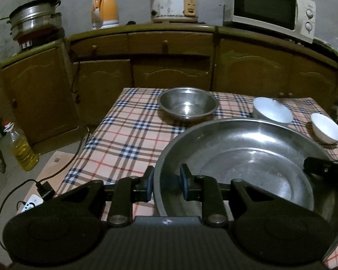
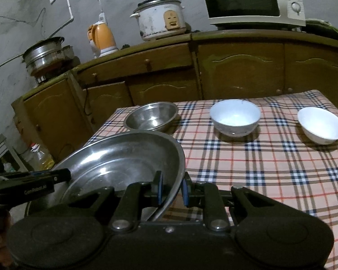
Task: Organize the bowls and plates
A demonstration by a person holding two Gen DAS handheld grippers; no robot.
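Observation:
A large steel plate (image 1: 247,157) hangs above the checked tablecloth, held from both sides. My left gripper (image 1: 166,180) is shut on its left rim. My right gripper (image 2: 172,187) is shut on its right rim, and that same large steel plate (image 2: 124,157) fills the lower left of the right wrist view. The right gripper's fingertip (image 1: 315,165) shows at the plate's far edge in the left wrist view. A smaller steel bowl (image 1: 188,104) (image 2: 152,117) sits at the table's far side. Two white bowls (image 1: 271,110) (image 1: 326,127) stand to its right, seen also as the patterned white bowl (image 2: 235,117) and plain white bowl (image 2: 321,124).
The table (image 2: 259,168) has a plaid cloth. Behind it a wooden cabinet (image 1: 169,67) bears a microwave (image 1: 270,9), a rice cooker (image 1: 173,2), an orange kettle (image 1: 106,9) and a steel pot (image 1: 36,20). An oil bottle (image 1: 22,146) and a power strip (image 1: 31,204) are on the floor at left.

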